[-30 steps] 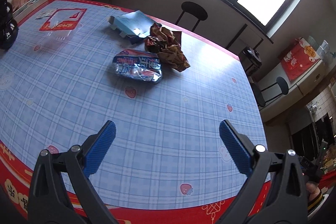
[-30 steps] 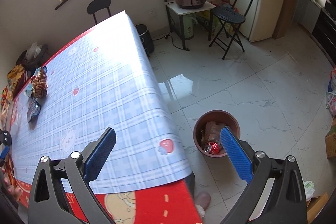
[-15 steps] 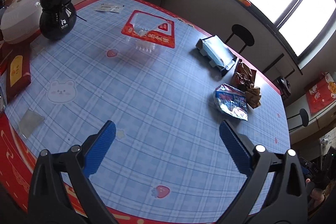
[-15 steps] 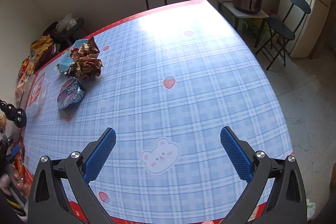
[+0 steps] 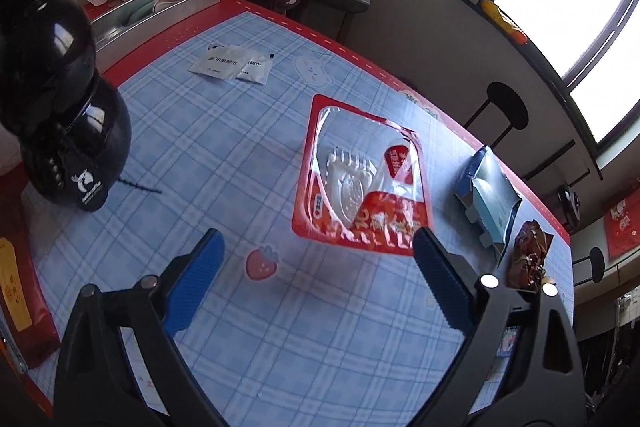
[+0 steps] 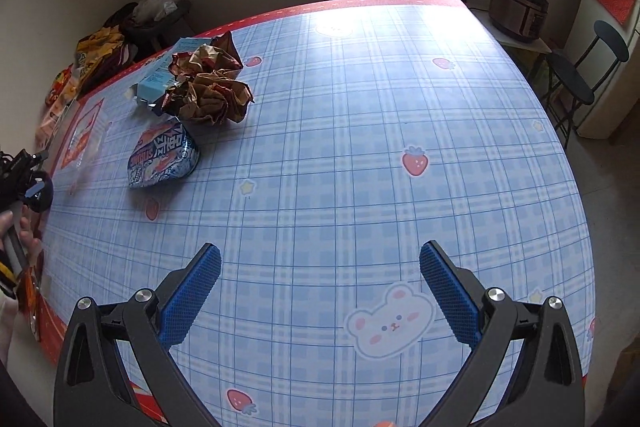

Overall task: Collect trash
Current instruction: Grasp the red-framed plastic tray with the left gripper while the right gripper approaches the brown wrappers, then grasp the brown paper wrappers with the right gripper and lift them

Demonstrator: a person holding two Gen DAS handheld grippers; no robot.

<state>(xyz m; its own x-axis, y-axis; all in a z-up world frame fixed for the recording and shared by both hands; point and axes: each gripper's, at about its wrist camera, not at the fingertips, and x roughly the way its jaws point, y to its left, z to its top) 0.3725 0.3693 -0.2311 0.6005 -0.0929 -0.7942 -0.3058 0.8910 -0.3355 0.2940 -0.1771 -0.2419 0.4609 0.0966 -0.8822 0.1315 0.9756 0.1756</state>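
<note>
My left gripper: jaws wide, just been closing a little, nothing between pads, touching nothing. Hangs over blue plaid tablecloth, red-rimmed clear plastic tray just ahead, its near edge by my right pad. Black gourd-shaped bottle at left. Light blue carton and crumpled brown wrapper farther right.

My right gripper: jaws wide, empty, above bare cloth. Crumpled brown wrapper and blue foil snack bag well ahead, at left.
</note>
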